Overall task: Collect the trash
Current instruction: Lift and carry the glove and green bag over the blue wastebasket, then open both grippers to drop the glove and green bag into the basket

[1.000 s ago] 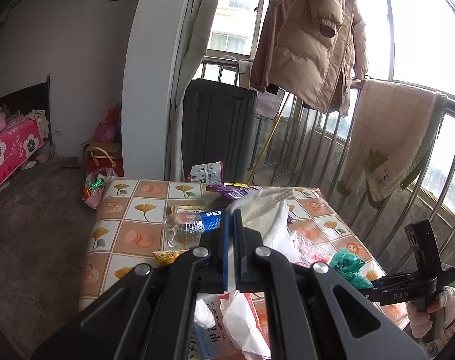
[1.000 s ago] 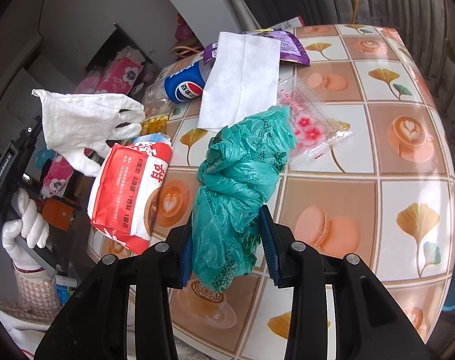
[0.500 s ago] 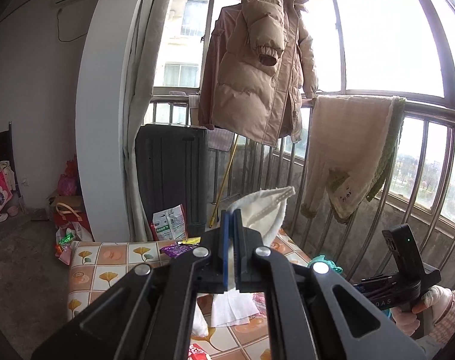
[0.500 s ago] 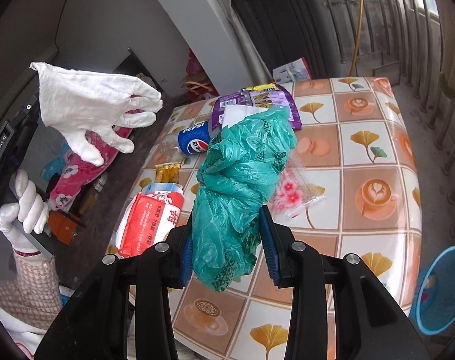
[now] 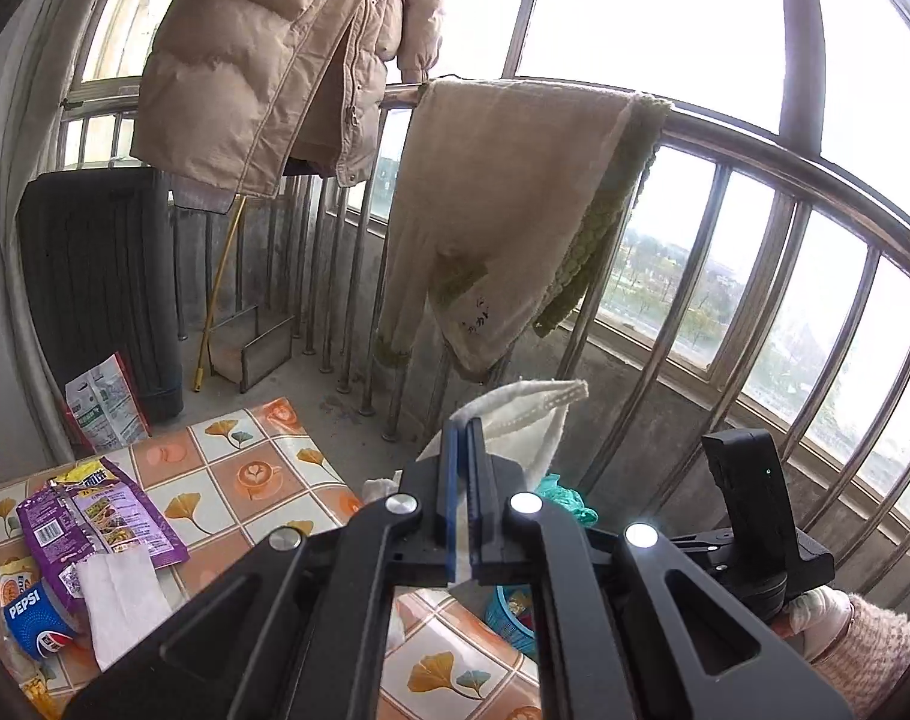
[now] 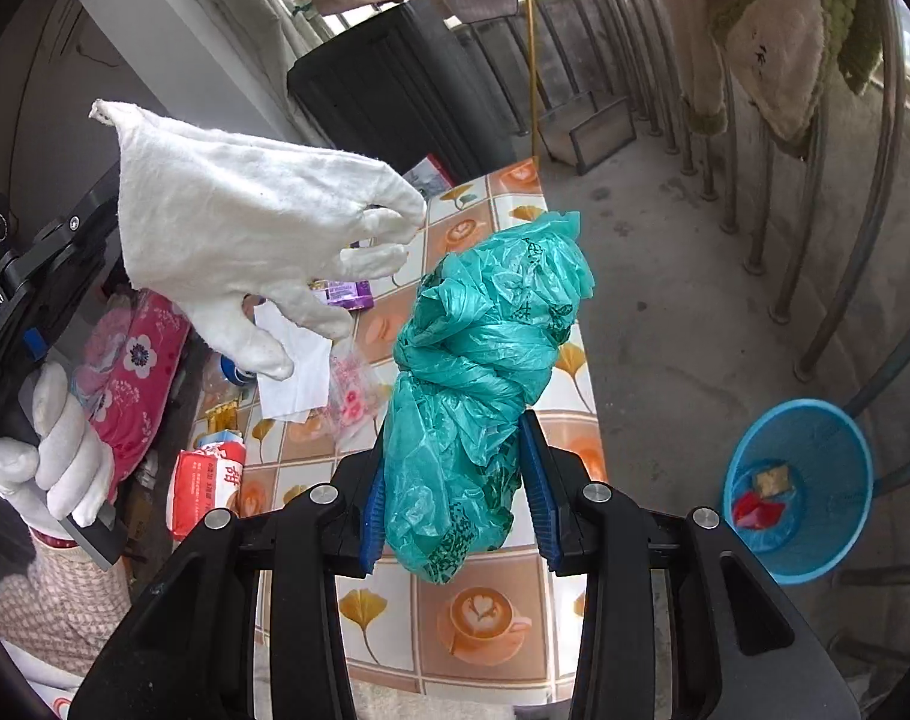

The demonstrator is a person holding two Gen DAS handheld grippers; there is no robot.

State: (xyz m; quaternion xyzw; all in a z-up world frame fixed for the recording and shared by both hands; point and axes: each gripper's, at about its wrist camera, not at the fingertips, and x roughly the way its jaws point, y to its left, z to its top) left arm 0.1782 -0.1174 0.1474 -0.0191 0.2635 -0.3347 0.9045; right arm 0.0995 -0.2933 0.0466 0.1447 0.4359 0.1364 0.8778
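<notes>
Glove (image 6: 233, 240): white. Bag (image 6: 478, 384): teal, dark print. Fingers (image 6: 538, 480): black with blue pads. Table (image 6: 478, 612): orange-and-white checks, ginkgo leaves, latte cups. Basket (image 6: 838, 450): blue. Wrapper (image 5: 104, 522): purple. Bottle (image 5: 32, 618): blue label. Packet (image 6: 209, 486): red and white. Coat (image 5: 263, 60): beige.

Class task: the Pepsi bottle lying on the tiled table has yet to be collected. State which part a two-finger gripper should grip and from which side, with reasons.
Grip the Pepsi bottle across its blue-labelled body, coming from above. It lies on its side on the table, so the round barrel offers two opposite sides. The white tissue lies close beside it, so a side approach looks awkward.
</notes>
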